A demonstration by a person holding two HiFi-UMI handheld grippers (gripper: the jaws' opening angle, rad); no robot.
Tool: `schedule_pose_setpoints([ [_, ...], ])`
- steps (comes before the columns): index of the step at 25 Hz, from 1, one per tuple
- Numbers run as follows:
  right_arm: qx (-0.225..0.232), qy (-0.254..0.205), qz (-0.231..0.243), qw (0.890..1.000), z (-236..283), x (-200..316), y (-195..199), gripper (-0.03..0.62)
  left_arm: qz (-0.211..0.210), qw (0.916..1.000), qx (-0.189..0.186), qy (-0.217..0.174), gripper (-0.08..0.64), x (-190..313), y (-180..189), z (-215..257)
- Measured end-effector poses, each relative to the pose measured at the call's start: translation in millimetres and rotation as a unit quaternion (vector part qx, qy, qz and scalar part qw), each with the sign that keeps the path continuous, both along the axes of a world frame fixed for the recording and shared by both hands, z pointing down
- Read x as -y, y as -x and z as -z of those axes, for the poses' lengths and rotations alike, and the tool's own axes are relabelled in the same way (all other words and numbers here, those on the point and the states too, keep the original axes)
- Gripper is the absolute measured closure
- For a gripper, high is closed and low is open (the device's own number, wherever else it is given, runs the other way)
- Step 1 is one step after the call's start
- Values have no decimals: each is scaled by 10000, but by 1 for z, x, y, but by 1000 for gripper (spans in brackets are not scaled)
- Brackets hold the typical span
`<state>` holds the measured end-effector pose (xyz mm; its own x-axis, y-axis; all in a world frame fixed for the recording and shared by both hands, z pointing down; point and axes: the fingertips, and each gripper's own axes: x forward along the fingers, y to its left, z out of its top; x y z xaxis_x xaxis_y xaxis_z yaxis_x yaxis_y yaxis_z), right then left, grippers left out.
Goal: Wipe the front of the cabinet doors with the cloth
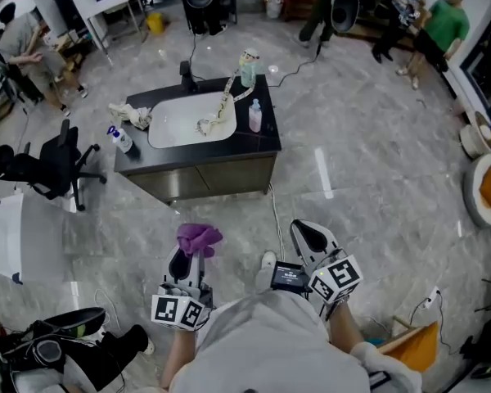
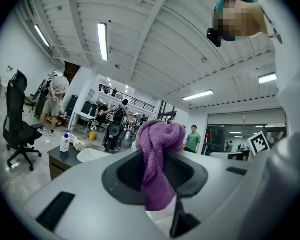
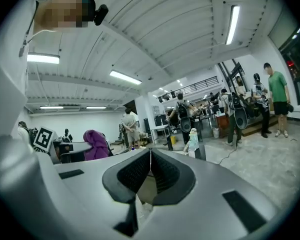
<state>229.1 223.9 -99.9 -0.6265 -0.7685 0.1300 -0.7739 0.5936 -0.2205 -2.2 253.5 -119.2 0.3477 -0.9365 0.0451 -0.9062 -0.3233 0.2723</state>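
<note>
- Between the cabinet's front edge and both claws, bare grey floor lies open. An office chair stands off the cabinet's left corner.
- The left claw is clamped on the purple cloth, which bunches above its tips, well apart from the doors.
- The right claw has its jaws pressed together.
- Both are held side by side close to the person's body, pointing toward the cabinet.

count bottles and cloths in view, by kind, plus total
Bottles: 3, a white bottle, a pink bottle and a green bottle, all on the cabinet top.
Cloths: 2, the purple cloth in the left gripper and a pale rag on the cabinet.
Total: 5
</note>
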Motion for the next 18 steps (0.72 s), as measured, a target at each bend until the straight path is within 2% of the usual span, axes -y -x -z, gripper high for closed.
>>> schedule_pose_setpoints([
  [4,-37,31,153,9999,-8,61,-26,565,79,10000,56,-15,460,56,-30,-5],
  [7,-70,35,233,9997,-16,104,-41,564,128,9999,27,43,460,95,-43,-11],
  [9,-115,50,287,9995,-24,129,-50,565,143,9998,134,85,460,117,-50,-18],
  [12,-147,118,317,9993,-37,160,-59,565,2,9994,287,201,460,144,-61,-33],
  [18,-236,221,197,9993,-80,201,-59,565,-396,9975,210,539,460,183,-74,-93],
])
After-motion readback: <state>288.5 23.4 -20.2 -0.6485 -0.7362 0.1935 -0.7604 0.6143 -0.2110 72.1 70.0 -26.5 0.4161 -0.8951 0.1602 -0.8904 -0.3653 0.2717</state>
